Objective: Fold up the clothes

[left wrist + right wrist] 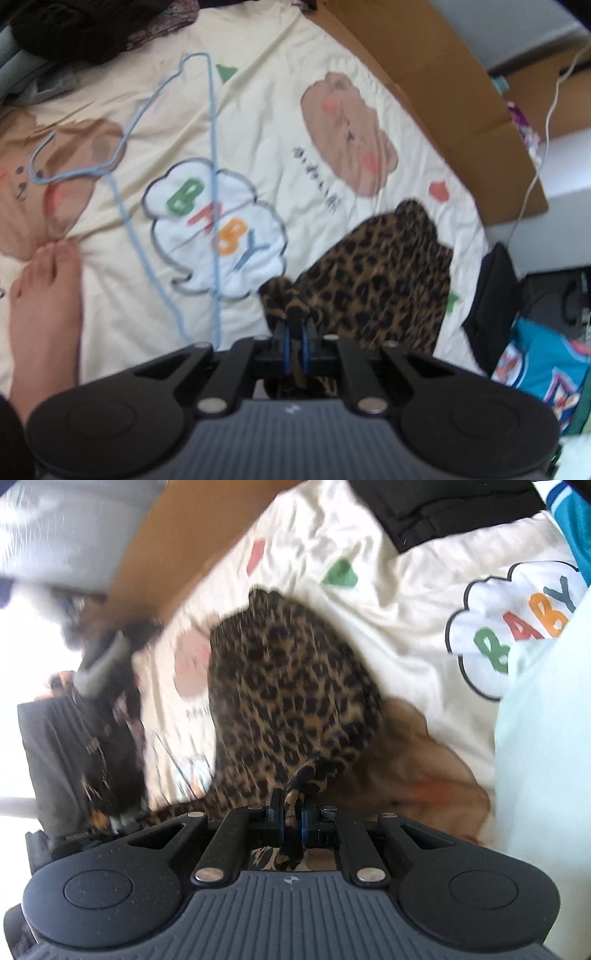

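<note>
the leopard-print garment lies rumpled on the cream bedspread, out toward the side where the cardboard sheet stands, and both tools have hold of it. the left gripper has its fingers pressed together on a bunched edge of the cloth, with a strip of the print running back between the blue pads; the right gripper is clamped the same way on another pinch of the garment, near what looks like a dark trim. judging by the way it heaps and droops, the cloth is thin, light and very soft, with no stiffness to hold a crease, so it will likely sag between the two grips and slide a little on the smooth bedspread (a pinch at a hem or seam should hold better than one in loose middle fabric). counting: one leopard garment, two grippers, one pale blue wire hanger lying flat on the bedspread well apart from the garment, one bare foot at the edge of the left view, and one dark heap of other clothes at the far end.
</note>
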